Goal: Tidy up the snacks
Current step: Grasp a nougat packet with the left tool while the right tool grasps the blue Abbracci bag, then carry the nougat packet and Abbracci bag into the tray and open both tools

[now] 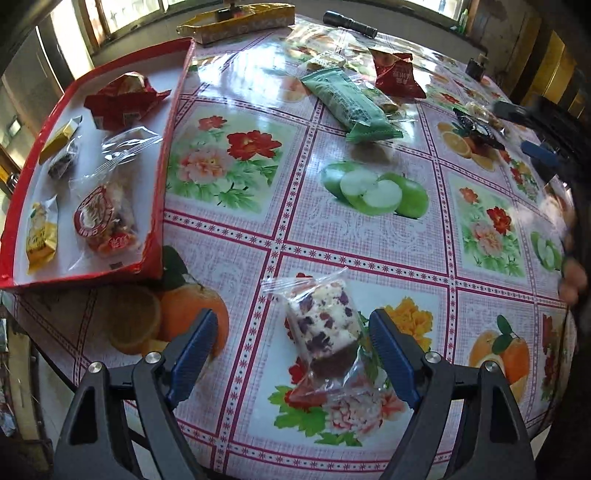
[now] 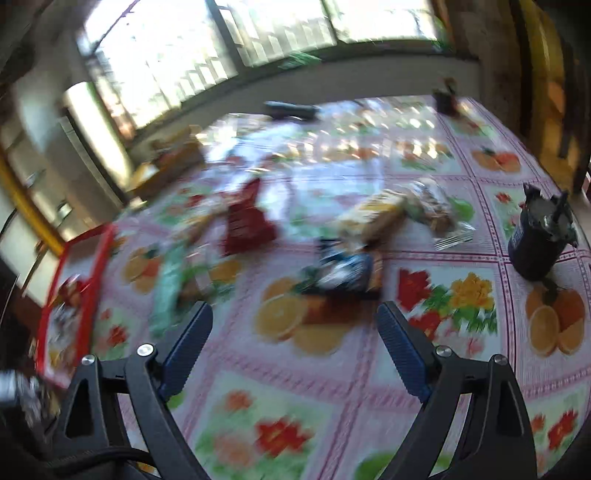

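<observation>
My left gripper [image 1: 291,328] is open, its blue pads either side of a clear-wrapped white and purple nougat snack [image 1: 323,330] lying on the flowered tablecloth. A red-rimmed tray [image 1: 173,122] at the left holds several wrapped snacks. A green packet [image 1: 351,105] and a red packet [image 1: 397,74] lie farther back. My right gripper [image 2: 295,321] is open and empty above the table, shown blurred, in front of a dark blue packet [image 2: 343,273]. A red packet [image 2: 245,221], a yellow packet [image 2: 373,216] and a green packet [image 2: 166,288] lie beyond it. The right gripper also shows at the right edge of the left wrist view [image 1: 524,129].
A black flashlight [image 1: 349,24] and a yellow box [image 1: 236,22] lie at the table's far side. A dark blue can [image 2: 539,243] stands at the right. The tray [image 2: 92,266] sits at the left edge. Windows are behind the table.
</observation>
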Tool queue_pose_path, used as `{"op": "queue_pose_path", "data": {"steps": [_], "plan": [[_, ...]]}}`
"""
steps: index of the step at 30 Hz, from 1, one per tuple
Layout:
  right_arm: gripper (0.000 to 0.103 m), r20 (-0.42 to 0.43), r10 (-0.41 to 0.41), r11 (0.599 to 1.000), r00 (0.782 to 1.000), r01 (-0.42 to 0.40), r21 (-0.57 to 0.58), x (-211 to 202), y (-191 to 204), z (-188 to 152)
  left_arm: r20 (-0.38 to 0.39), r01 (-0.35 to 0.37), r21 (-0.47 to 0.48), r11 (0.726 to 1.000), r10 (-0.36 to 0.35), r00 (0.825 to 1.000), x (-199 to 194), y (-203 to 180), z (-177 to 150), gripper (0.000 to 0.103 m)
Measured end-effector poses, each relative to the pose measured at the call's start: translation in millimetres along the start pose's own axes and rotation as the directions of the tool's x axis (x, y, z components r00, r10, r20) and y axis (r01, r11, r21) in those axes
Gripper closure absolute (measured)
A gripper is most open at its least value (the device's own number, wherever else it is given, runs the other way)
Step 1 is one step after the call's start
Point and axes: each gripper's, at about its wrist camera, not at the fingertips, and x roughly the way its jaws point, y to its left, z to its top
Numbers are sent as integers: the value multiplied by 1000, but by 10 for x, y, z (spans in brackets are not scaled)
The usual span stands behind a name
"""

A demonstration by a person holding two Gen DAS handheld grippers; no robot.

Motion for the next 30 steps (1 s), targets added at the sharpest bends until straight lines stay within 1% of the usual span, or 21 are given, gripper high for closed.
{"op": "queue_pose_path", "data": {"steps": [4, 5, 7, 9, 10, 11, 12, 13, 14, 15, 18, 19, 21, 22, 27, 30], "plan": [[13, -51, -75, 997, 996, 74, -16, 367, -56, 172, 19, -1, 18, 1000, 1, 1000, 26, -36, 27, 18], [16, -57, -110, 993, 992, 108, -38, 454, -45, 196, 28, 3, 25, 1000, -4, 1000, 29, -41, 28, 18], [26, -87, -169, 983, 982, 162, -84, 614, -27, 206, 39, 12, 39, 999, -13, 999, 43, -48, 37, 18], [42, -74, -216, 969, 974, 204, -140, 669, 25, 179, 46, 24, 47, 999, -26, 999, 40, -24, 31, 19], [45, -70, -229, 963, 971, 216, -160, 658, 55, 161, 53, 28, 52, 998, -31, 998, 44, -23, 34, 20], [46, -67, -224, 963, 972, 210, -170, 647, 61, 138, 60, 29, 57, 998, -32, 998, 37, -13, 33, 24], [49, -66, -216, 964, 974, 201, -176, 631, 71, 112, 69, 30, 60, 998, -34, 997, 24, -5, 28, 35], [50, -60, -208, 965, 976, 194, -179, 600, 83, 89, 82, 38, 67, 997, -43, 996, -2, 0, 18, 44], [51, -56, -195, 967, 979, 182, -177, 552, 96, 62, 90, 45, 72, 996, -52, 995, -15, -7, 22, 65], [52, -52, -172, 972, 984, 161, -170, 490, 98, 24, 93, 49, 75, 996, -56, 994, -24, -7, 24, 71], [52, -34, -115, 983, 993, 109, -146, 341, 141, -59, 96, 58, 66, 996, -64, 993, -40, 19, 26, 72], [52, -21, -74, 989, 997, 71, -129, 245, 150, -95, 97, 57, 61, 997, -62, 993, -48, 24, 28, 72], [52, -5, -29, 995, 1000, 29, -98, 106, 169, -147, 103, 52, 61, 997, -58, 993, -77, 34, 20, 73], [52, 12, 15, 997, 1000, -14, -76, -6, 163, -193, 112, 43, 69, 997, -51, 992, -99, 15, 20, 73], [52, 63, 121, 993, 991, -121, -2, -404, 180, -416, 181, 8, 94, 995, -25, 983, -287, -36, 61, 73], [52, 73, 147, 989, 986, -147, -5, -548, 249, -506, 226, -18, 69, 997, 2, 974, -367, 9, 177, 73]]}}
